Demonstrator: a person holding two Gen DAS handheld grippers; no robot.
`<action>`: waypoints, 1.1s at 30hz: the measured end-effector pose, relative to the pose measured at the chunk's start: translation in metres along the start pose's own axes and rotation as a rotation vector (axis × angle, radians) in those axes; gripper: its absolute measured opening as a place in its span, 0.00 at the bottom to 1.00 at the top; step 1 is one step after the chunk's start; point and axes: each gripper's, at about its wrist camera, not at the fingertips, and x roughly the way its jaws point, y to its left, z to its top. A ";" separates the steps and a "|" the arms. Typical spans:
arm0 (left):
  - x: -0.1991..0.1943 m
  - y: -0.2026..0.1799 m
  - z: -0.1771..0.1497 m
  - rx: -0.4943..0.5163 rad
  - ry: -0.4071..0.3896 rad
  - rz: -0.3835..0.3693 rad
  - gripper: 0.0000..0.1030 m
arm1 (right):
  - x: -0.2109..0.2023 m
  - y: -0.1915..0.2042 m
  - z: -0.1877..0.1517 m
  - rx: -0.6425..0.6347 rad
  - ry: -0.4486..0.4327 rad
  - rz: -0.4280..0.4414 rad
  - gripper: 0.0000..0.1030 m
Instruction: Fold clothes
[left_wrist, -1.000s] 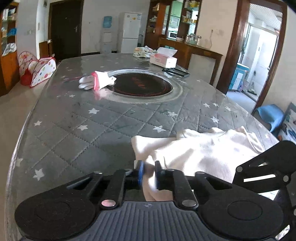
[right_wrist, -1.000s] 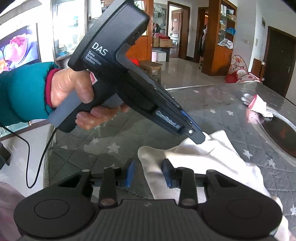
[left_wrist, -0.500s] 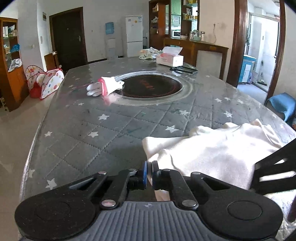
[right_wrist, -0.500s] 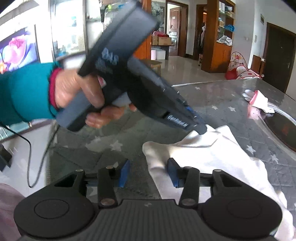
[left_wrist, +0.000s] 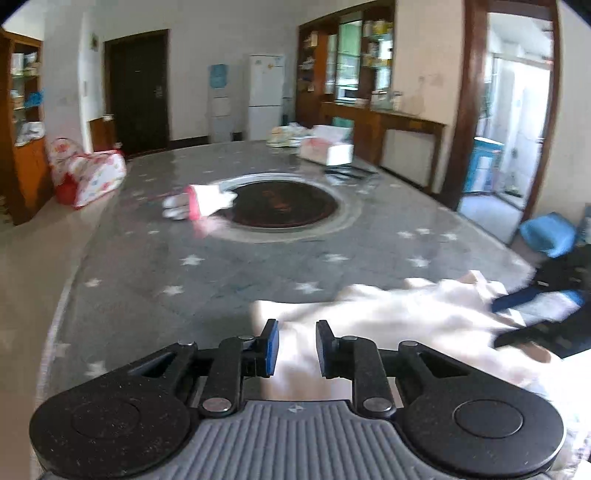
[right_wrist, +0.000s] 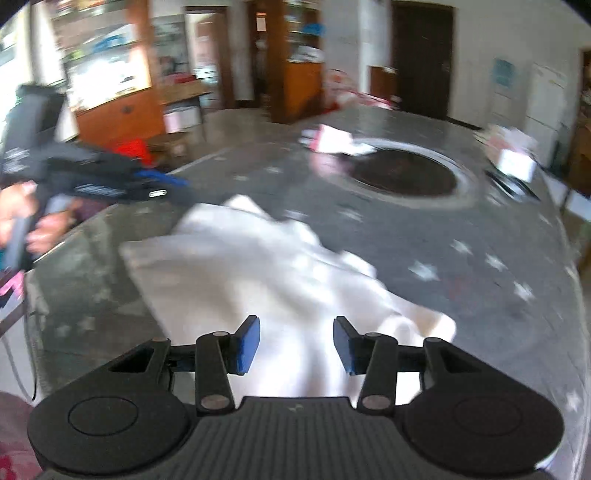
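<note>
A white garment lies rumpled on the near end of the star-patterned worktop, partly spread, with creases and an overlapped flap on its far side; whether it is mid-fold or only loosely laid cannot be told, as both views are blurred. The left tongs stand spread over the cloth's near corner, nothing between the blue pads. The right tongs are likewise spread wide, poised above the cloth's near edge and pinching nothing. In the right wrist view the person's hand holds the other tool off to the left. The fabric looks light, thin and limp: it should sag and drape once lifted, bunch easily, and slide a little on the quilted cover. A sound hold would likely be at an edge or corner, pinching a single layer so the rest hangs free; a bite in the middle would gather a wad. A pink and white glove lies well apart, by the round dark inset in the worktop
</note>
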 end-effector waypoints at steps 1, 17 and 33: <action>0.002 -0.004 -0.002 0.004 0.009 -0.012 0.24 | 0.001 -0.007 -0.002 0.025 0.001 -0.010 0.43; 0.016 -0.040 -0.032 0.001 0.061 -0.116 0.43 | 0.014 -0.039 0.003 0.082 -0.008 -0.112 0.33; 0.017 -0.034 -0.036 -0.032 0.058 -0.130 0.49 | 0.052 -0.028 0.039 0.028 0.022 -0.061 0.26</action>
